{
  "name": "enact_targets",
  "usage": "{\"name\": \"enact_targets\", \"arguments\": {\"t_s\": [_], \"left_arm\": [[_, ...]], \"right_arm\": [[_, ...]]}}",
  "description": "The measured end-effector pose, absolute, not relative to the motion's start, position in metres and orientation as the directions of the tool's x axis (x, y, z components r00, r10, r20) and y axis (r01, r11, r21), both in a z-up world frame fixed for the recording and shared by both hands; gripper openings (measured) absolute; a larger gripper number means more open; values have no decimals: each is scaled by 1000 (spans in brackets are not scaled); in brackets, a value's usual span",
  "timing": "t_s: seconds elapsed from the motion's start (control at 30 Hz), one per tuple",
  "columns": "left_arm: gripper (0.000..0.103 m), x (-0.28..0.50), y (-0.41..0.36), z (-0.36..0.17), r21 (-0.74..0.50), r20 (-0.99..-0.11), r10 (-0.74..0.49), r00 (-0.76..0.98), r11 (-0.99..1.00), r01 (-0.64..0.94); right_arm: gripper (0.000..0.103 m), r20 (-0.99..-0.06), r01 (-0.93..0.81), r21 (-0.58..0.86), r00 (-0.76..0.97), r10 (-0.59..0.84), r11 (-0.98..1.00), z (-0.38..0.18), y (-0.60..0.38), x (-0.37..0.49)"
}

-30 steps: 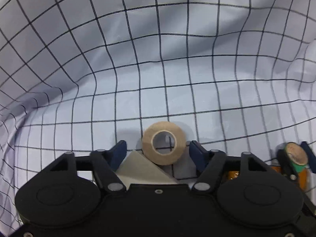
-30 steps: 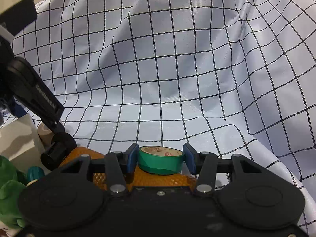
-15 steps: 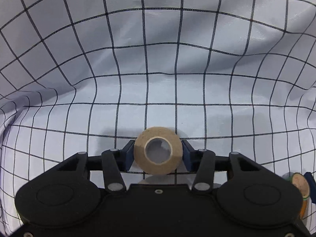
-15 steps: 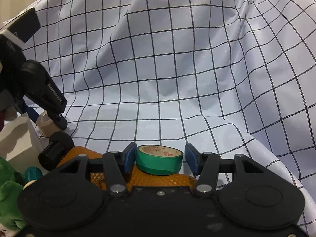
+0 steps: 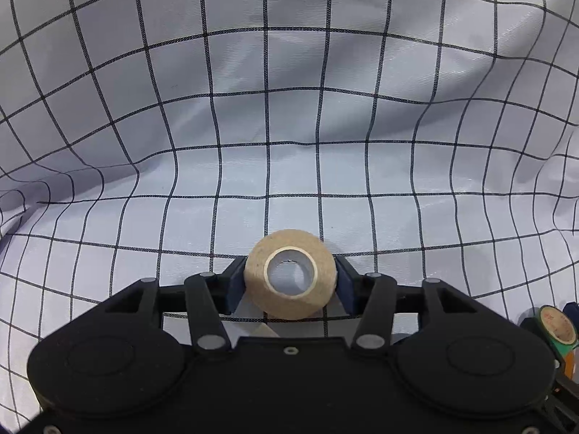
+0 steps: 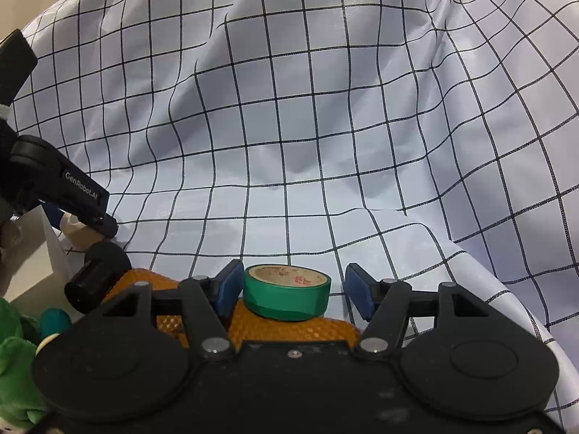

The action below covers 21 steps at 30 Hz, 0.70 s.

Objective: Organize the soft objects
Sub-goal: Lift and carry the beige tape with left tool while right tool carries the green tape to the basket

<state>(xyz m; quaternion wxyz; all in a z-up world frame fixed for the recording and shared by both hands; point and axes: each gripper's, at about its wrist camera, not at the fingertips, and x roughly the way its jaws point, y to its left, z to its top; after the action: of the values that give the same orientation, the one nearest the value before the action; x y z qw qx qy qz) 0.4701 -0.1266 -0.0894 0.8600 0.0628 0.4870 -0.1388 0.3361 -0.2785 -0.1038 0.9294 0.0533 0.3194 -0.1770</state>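
**Inspector:** Between the left gripper's (image 5: pixel 290 282) blue pads, the tan tape roll (image 5: pixel 290 274) is being clamped, both pads pressing on its rim, hole facing the camera. It is hanging over the checked cloth (image 5: pixel 275 137), with a pale box corner just beneath it.

**Assistant:** And the other tool?

**Inspector:** The right gripper (image 6: pixel 293 289) is standing apart; its jaws have just been opening. The green tape roll (image 6: pixel 287 291) is sitting between them, lying flat on an orange mesh item (image 6: pixel 293 329), with a clear gap at the far pad and the near pad close beside it.

**Assistant:** Surroundings?

**Inspector:** A green plush toy (image 6: pixel 14 369) and a white box (image 6: pixel 32 264) are lying at the left edge of the right wrist view, near the left tool's body.

**Assistant:** Which step is this?

**Inspector:** I am judging it as release on the right, carry on the left. Next, the right tool is needing to back away without nudging the green roll; the left is needing a resting place chosen before loosening.
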Motion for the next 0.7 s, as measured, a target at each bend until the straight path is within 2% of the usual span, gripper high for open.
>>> {"name": "enact_targets", "arguments": {"t_s": [0.23, 0.5, 0.6, 0.7], "left_arm": [[52, 460, -138, -95, -18, -840, -172, 514, 957, 290], [56, 458, -144, -98, -2, -835, -153, 528, 961, 276], [56, 458, -145, -98, 2, -835, -150, 529, 961, 276], [56, 458, -144, -97, -2, -835, -154, 529, 961, 276]], "right_arm": [[70, -627, 379, 5, 722, -292, 925, -104, -282, 337], [84, -654, 425, 18, 689, -311, 905, -105, -287, 339], [85, -674, 431, 35, 676, -297, 901, -105, -291, 342], [83, -679, 415, -10, 665, -311, 910, -102, -287, 344]]}}
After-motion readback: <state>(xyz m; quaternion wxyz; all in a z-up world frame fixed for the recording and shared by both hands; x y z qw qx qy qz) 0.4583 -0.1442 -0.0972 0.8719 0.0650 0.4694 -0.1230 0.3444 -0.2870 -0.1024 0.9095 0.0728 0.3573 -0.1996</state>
